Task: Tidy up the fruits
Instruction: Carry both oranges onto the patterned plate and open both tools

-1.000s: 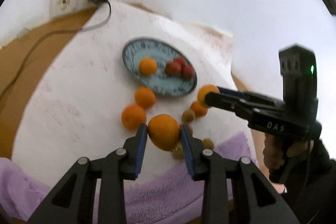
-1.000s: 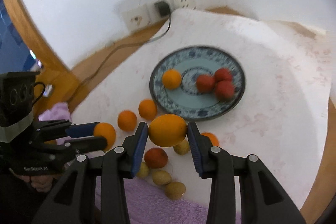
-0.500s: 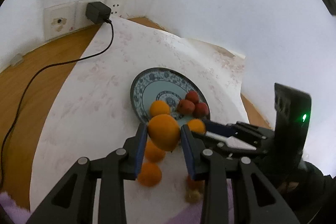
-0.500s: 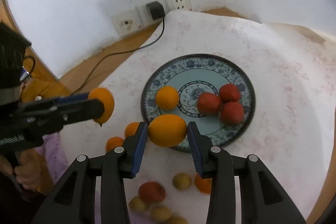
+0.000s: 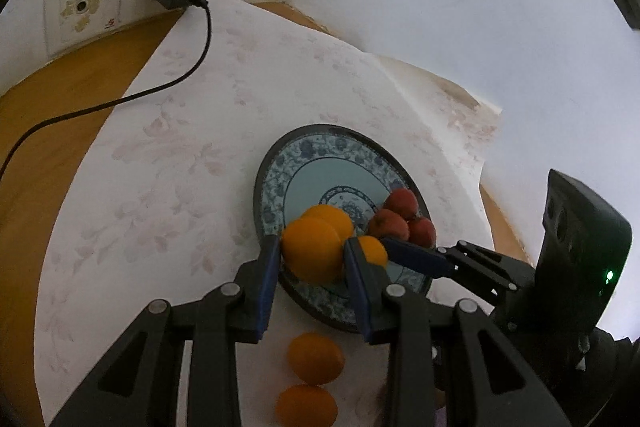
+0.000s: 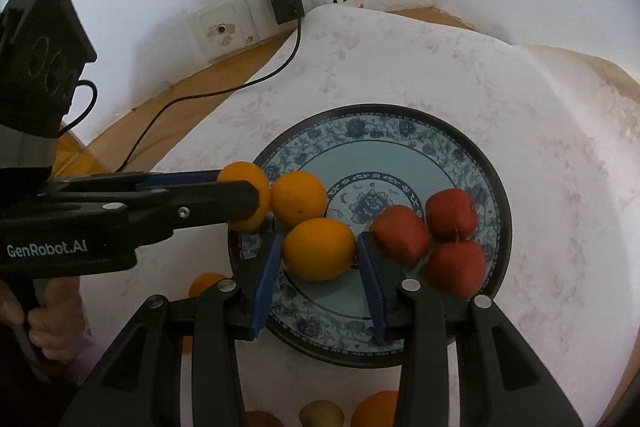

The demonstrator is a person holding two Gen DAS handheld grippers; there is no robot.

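Both tools tilt steeply down over the plate (image 6: pixel 496 187): the left tool (image 5: pixel 310 259) clamps one orange (image 5: pixel 312 249), the right tool (image 6: pixel 318 255) another orange (image 6: pixel 319 249).

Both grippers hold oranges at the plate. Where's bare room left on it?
Free: the plate's far half, from the centre medallion to the back rim, bare. Crowded: near left, where the resting orange sits between the left gripper's orange and the right gripper's orange. The near-right edge is filled by three red fruits.
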